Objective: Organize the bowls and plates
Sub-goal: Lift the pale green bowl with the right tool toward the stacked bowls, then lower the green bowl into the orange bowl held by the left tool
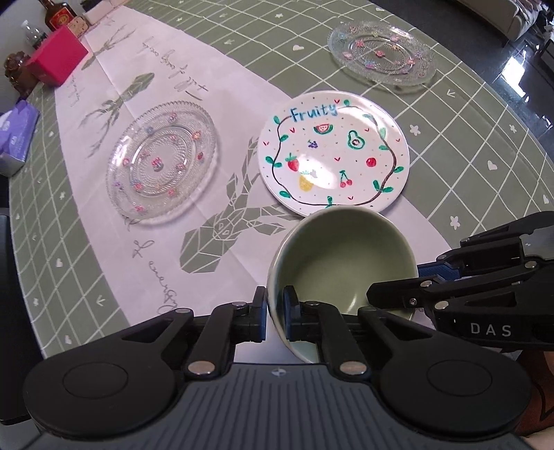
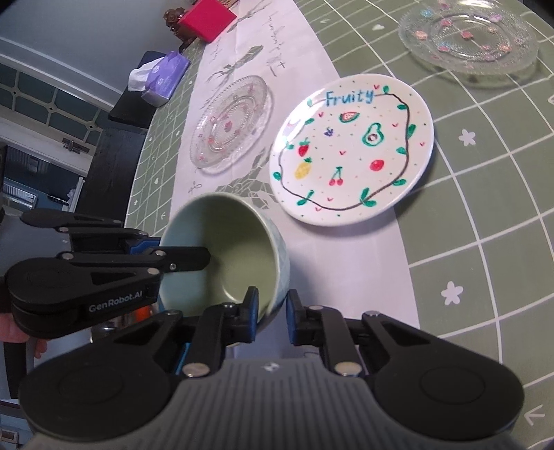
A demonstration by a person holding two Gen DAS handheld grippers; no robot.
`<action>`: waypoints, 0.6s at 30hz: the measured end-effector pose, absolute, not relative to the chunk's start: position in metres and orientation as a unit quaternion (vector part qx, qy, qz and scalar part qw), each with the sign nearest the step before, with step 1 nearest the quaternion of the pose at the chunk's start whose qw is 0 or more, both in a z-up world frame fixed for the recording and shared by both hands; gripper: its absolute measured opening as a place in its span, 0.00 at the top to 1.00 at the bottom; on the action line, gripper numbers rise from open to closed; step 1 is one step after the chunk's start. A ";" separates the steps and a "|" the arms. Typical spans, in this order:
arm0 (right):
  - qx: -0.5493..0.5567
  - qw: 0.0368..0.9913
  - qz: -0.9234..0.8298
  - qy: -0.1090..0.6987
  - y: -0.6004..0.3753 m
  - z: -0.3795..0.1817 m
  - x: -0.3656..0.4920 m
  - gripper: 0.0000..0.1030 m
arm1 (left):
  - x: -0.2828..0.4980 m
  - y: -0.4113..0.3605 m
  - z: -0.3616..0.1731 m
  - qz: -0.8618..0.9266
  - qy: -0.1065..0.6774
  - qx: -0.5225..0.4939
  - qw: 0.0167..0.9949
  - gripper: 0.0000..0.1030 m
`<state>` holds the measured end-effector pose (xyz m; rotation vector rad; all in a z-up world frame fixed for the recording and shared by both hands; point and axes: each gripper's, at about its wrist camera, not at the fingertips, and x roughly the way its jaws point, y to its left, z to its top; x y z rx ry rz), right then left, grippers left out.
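A pale green bowl point(image 1: 339, 259) point(image 2: 225, 256) hangs tilted just above the white table runner, its mouth facing the plates. My left gripper point(image 1: 275, 308) point(image 2: 166, 247) is shut on its rim, one pad inside and one outside. My right gripper point(image 2: 272, 306) point(image 1: 415, 277) is shut on the rim at the opposite side. Beyond the bowl lies a white plate point(image 1: 334, 152) point(image 2: 353, 152) painted with fruit and the word "Fruity". A clear glass plate point(image 1: 162, 162) point(image 2: 230, 124) with small flowers sits to its left. A second glass plate point(image 1: 381, 52) point(image 2: 467, 38) lies far right.
A green grid tablecloth point(image 1: 467, 145) covers the round table. At the far left edge stand a red box point(image 1: 57, 59) point(image 2: 204, 17), a purple tissue pack point(image 1: 15, 135) point(image 2: 162, 79) and bottles point(image 1: 59, 14). A dark chair point(image 2: 114, 155) stands beside the table.
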<state>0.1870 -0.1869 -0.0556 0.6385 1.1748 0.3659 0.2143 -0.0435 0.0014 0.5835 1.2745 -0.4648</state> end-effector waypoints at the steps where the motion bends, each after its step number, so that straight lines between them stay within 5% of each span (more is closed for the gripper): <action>1: 0.293 0.771 0.169 0.539 -0.187 -0.052 0.187 0.87 | 0.213 -0.044 0.007 -0.211 0.578 0.268 0.741 0.91; 18: 0.251 0.786 0.224 0.519 -0.149 0.028 0.173 0.88 | 0.185 -0.005 0.084 -0.200 0.571 0.295 0.740 0.88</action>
